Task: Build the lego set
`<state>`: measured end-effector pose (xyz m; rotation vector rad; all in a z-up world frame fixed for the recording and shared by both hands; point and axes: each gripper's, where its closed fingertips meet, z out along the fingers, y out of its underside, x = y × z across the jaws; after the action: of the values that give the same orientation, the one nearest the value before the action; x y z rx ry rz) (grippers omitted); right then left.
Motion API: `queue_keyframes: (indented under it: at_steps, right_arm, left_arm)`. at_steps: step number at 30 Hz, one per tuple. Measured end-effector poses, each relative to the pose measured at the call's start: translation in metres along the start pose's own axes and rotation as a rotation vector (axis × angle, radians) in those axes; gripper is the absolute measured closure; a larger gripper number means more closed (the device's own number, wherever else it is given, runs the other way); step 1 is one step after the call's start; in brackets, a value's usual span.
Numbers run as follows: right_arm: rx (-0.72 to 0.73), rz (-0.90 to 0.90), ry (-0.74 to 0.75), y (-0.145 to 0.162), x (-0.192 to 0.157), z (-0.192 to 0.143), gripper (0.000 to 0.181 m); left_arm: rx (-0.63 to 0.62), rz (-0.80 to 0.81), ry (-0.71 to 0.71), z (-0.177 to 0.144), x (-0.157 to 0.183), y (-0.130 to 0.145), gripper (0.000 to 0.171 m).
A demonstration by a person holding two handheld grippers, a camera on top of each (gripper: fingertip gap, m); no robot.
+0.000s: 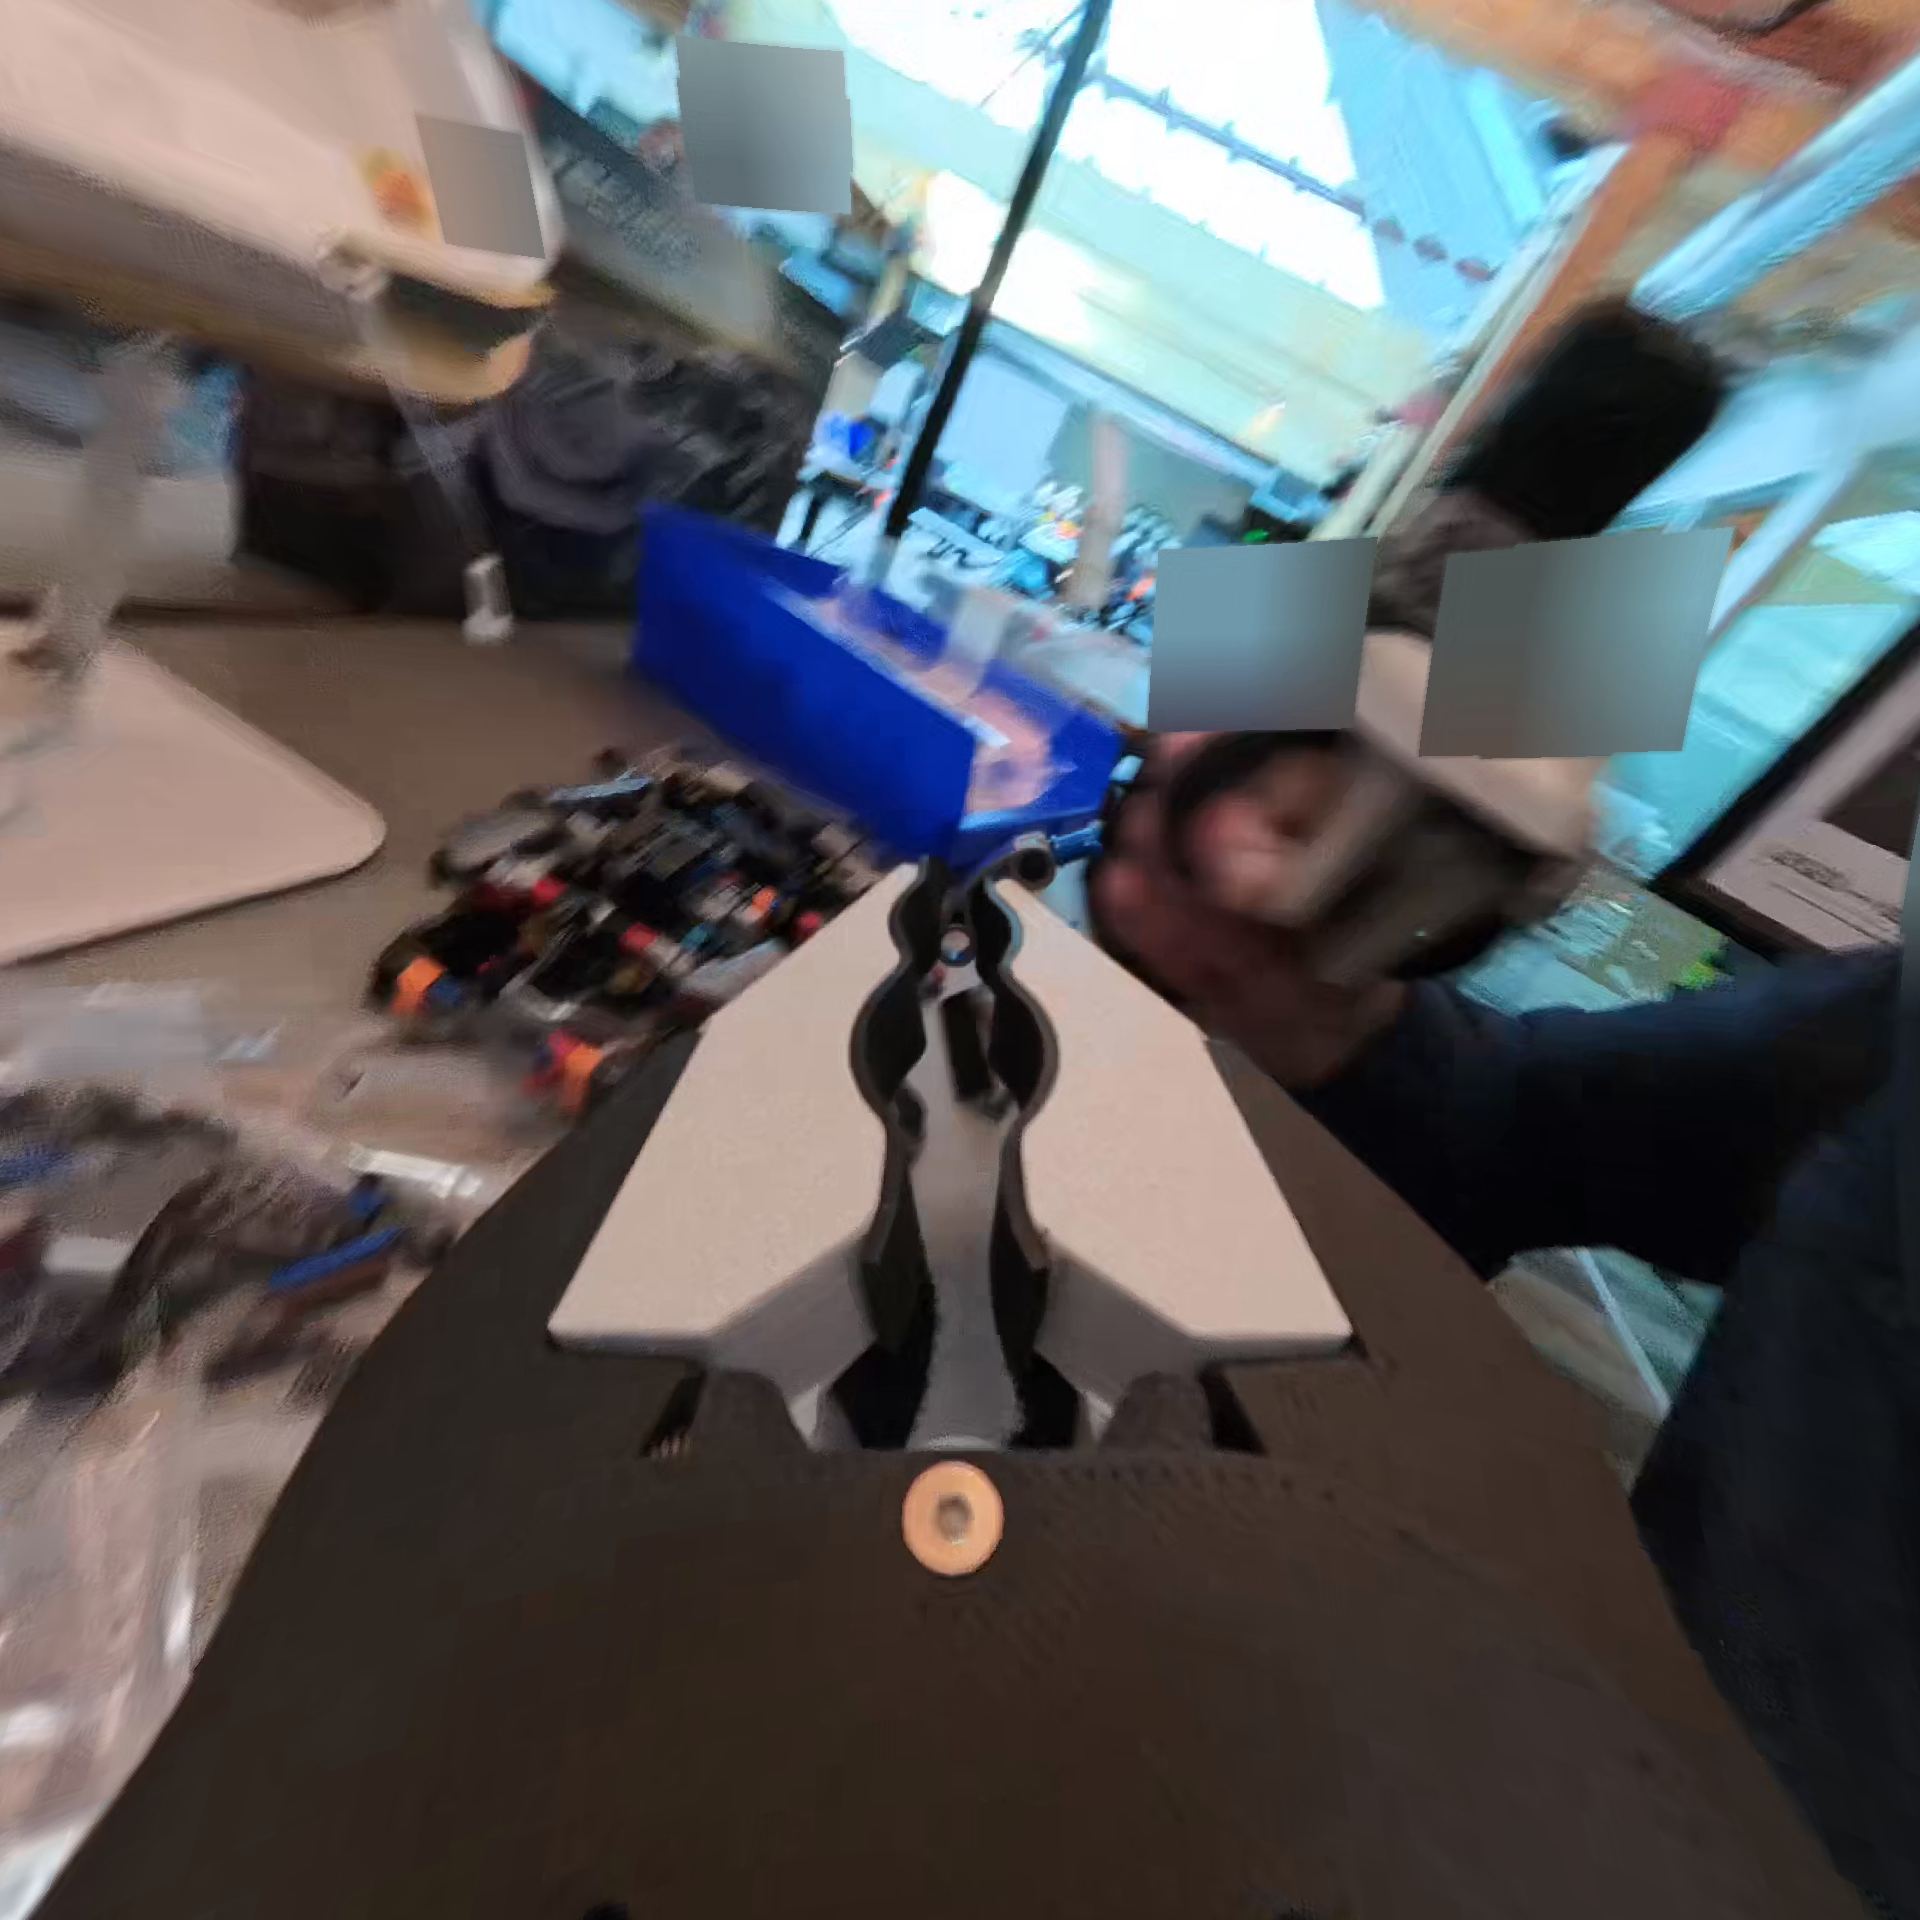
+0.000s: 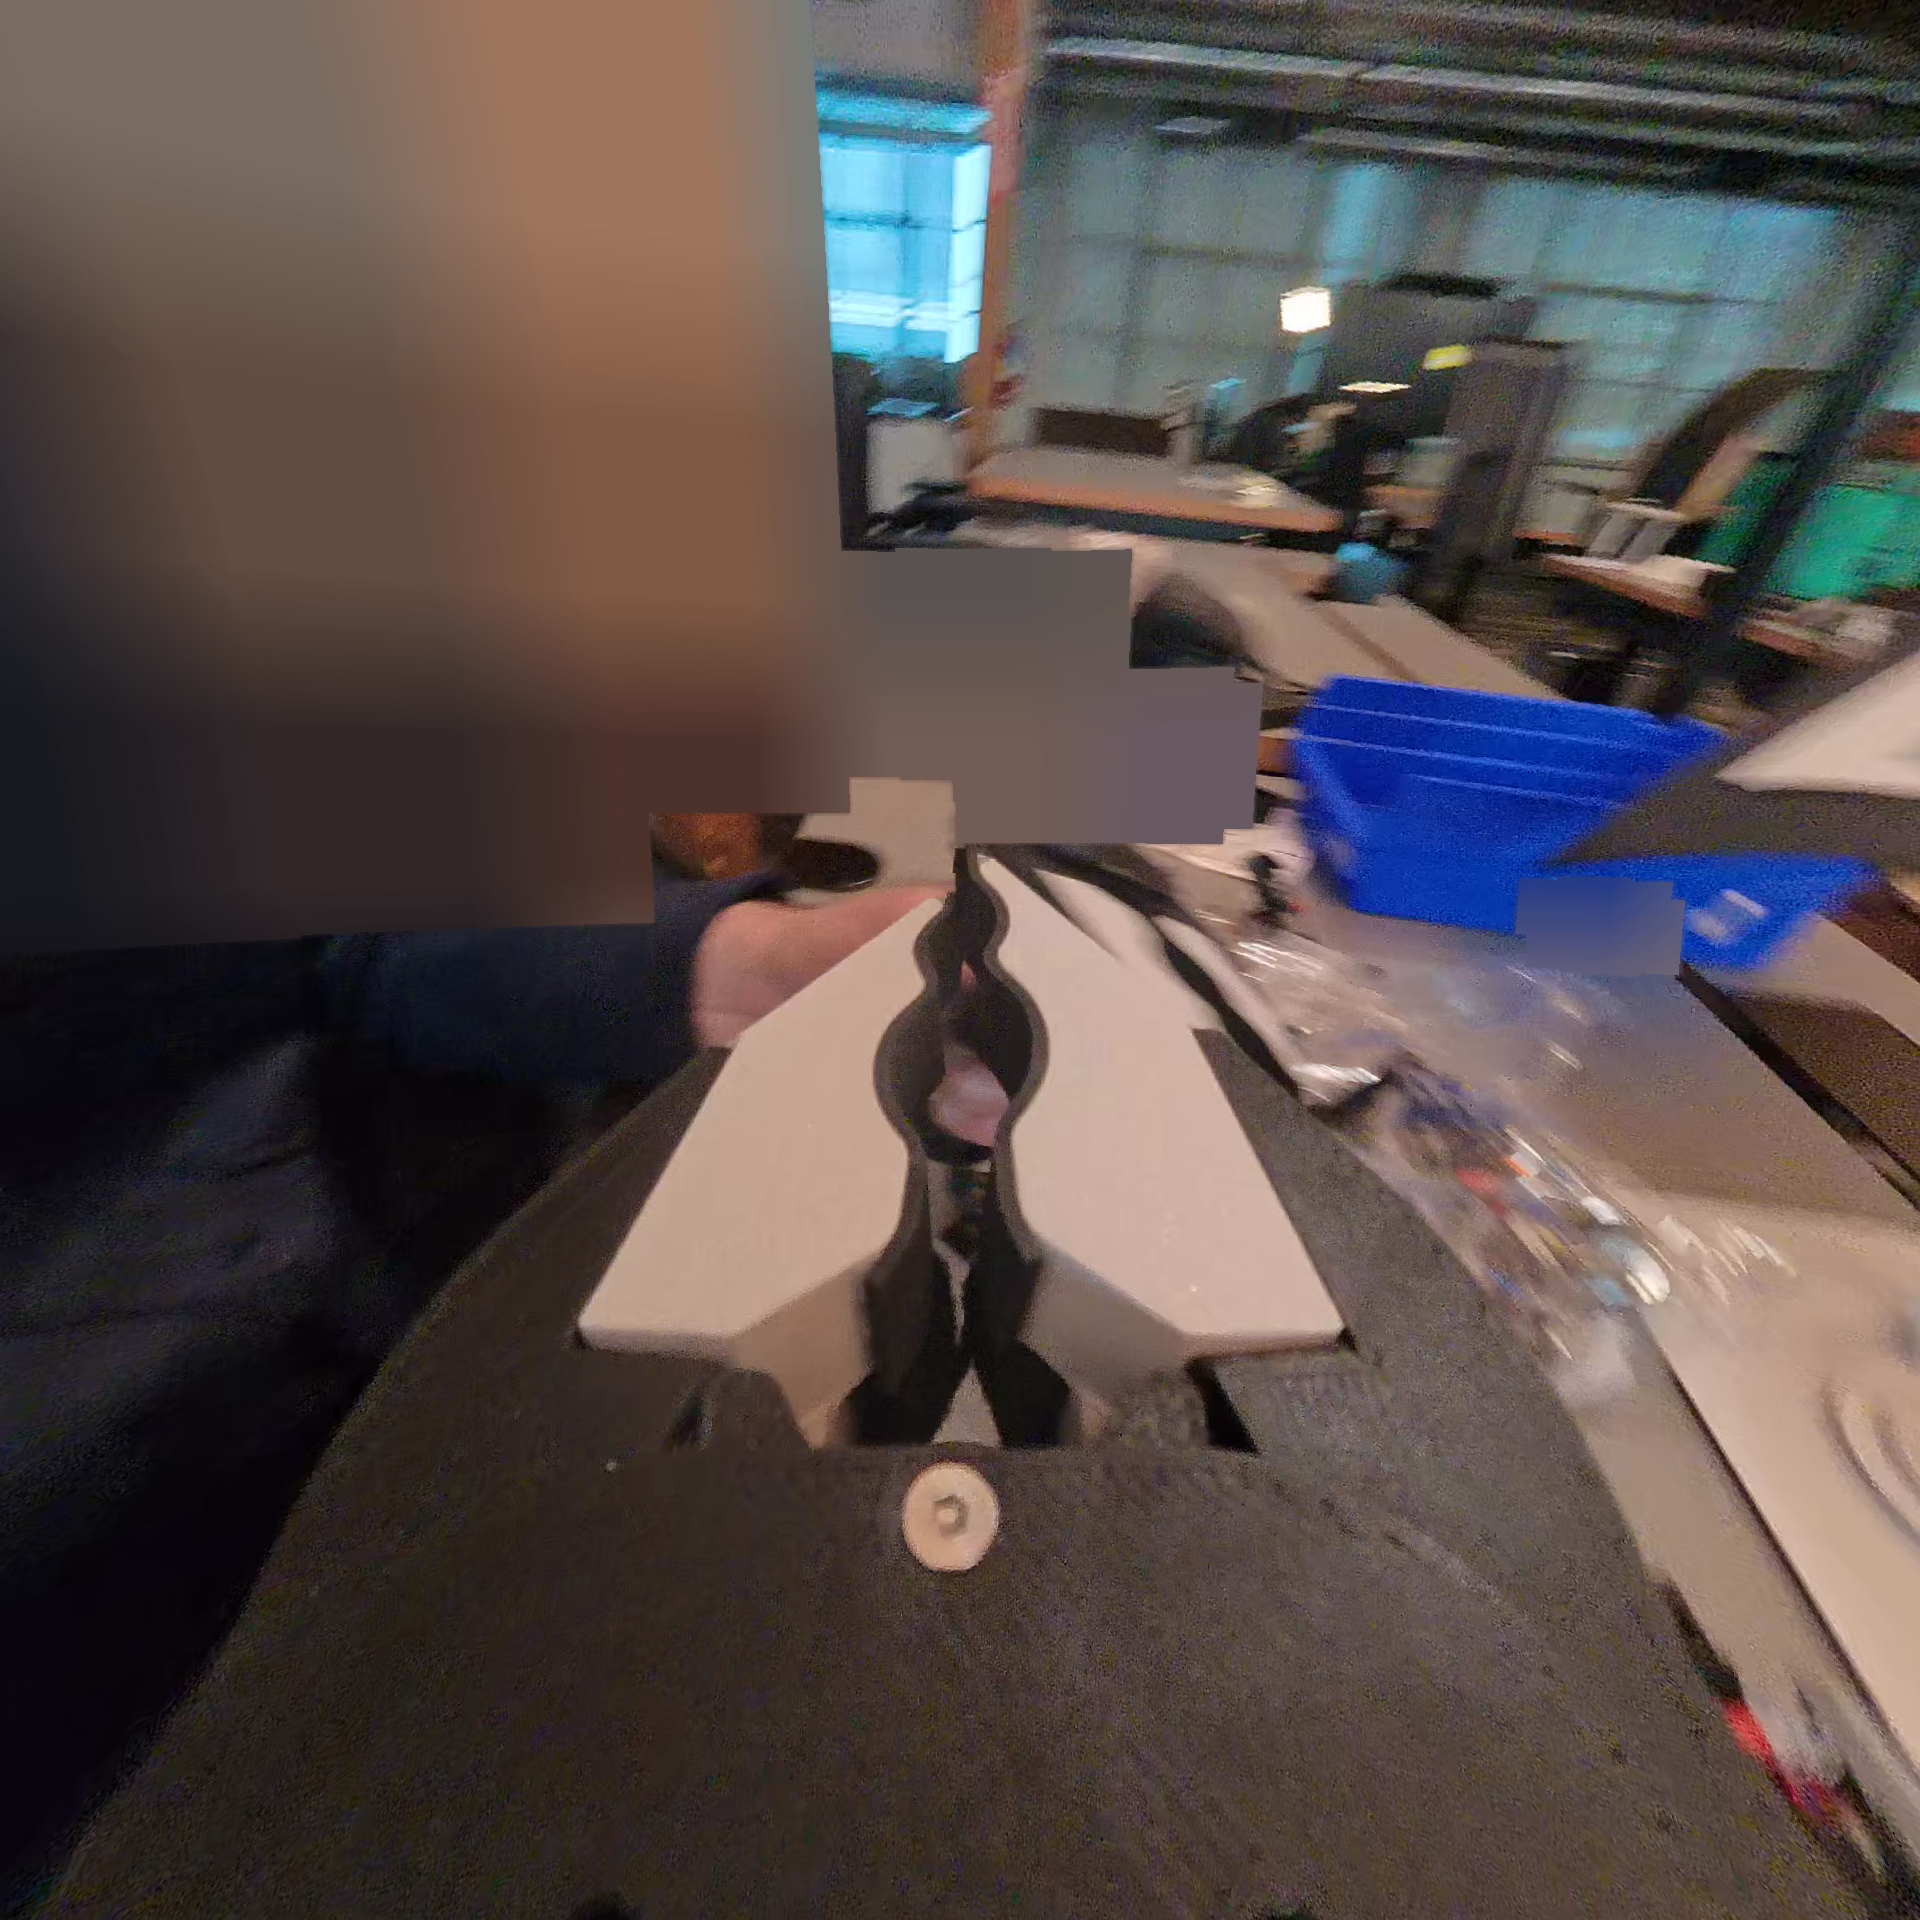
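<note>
lego pcs [image 1: 613,894] heaped on bench [image 1: 343,717] | blue bin [image 1: 831,707] behind | l hand-held gripper [image 1: 951,914] narrow, nips small blue pc [image 1: 1039,847] | r hand-held gripper [image 2: 966,883] closed, contents unclear

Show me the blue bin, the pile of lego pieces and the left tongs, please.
blue bin [image 1: 810,707]: left wrist view, on its long side wall.
pile of lego pieces [image 1: 613,894]: left wrist view, middle of the heap.
left tongs [image 1: 951,883]: left wrist view, between the tips.
</note>
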<state>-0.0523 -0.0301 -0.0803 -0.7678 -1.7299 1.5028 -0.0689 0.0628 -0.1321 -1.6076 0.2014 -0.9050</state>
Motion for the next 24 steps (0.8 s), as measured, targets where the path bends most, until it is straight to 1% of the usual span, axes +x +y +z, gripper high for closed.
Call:
queue_keyframes:
  at_steps: [1, 2, 3, 4, 5, 6, 7, 8, 9, 11, 13, 16, 18, 21, 23, 24]
  right_arm:
    - [-0.065, -0.072, 0.001, 0.008, -0.009, 0.012, 0.181]
    - [-0.111, -0.093, 0.026, 0.017, -0.008, 0.017, 0.181]
    - [-0.118, -0.067, 0.043, 0.023, -0.001, 0.015, 0.181]
    - [-0.103, -0.026, 0.065, 0.024, 0.011, 0.006, 0.181]
    - [-0.071, -0.006, 0.113, 0.02, 0.025, -0.006, 0.181]
    - [-0.037, -0.029, 0.164, 0.014, 0.035, -0.017, 0.181]
    - [-0.005, -0.066, 0.192, 0.008, 0.04, -0.024, 0.181]
    - [0.008, -0.088, 0.21, 0.006, 0.044, -0.026, 0.181]
    - [-0.023, -0.113, 0.244, 0.012, 0.049, -0.025, 0.181]
    - [-0.115, -0.201, 0.316, 0.027, 0.057, -0.021, 0.169]
    - [-0.13, -0.24, 0.337, 0.029, 0.058, -0.019, 0.171]
    - [-0.117, -0.228, 0.352, 0.029, 0.062, -0.019, 0.179]
    - [-0.105, -0.208, 0.338, 0.029, 0.062, -0.02, 0.18]
    - [-0.07, -0.164, 0.339, 0.026, 0.064, -0.023, 0.181]
    - [-0.056, -0.12, 0.312, 0.027, 0.063, -0.022, 0.173]
    - [-0.052, -0.112, 0.305, 0.027, 0.063, -0.022, 0.176]
  left_arm:
    - [0.022, -0.061, -0.011, -0.004, -0.009, -0.004, 0.169]
    - [0.037, -0.07, -0.033, -0.008, -0.015, -0.007, 0.169]
    - [0.042, -0.031, -0.028, -0.008, -0.009, -0.009, 0.169]
    - [0.042, 0.008, -0.019, -0.006, -0.001, -0.009, 0.168]
    - [0.031, 0.012, -0.018, -0.003, 0.0, -0.006, 0.168]
    - [0.024, -0.004, 0.009, -0.003, 0.002, -0.006, 0.169]
    - [0.022, -0.033, 0.064, -0.002, 0.006, -0.006, 0.168]
    - [0.048, -0.054, 0.084, -0.003, 0.007, -0.009, 0.168]
    - [0.044, -0.071, 0.088, -0.002, 0.006, -0.007, 0.168]
    - [0.04, -0.101, 0.132, 0.001, 0.012, -0.005, 0.168]
    - [0.041, -0.11, 0.141, 0.001, 0.012, -0.005, 0.168]
    - [0.038, -0.15, 0.171, 0.001, 0.013, -0.003, 0.168]
    - [0.035, -0.15, 0.186, 0.001, 0.016, -0.002, 0.168]
    - [0.035, -0.154, 0.223, 0.003, 0.022, -0.002, 0.168]
    - [0.036, -0.154, 0.215, 0.003, 0.02, -0.003, 0.168]
    - [0.03, -0.143, 0.213, 0.003, 0.021, -0.002, 0.168]
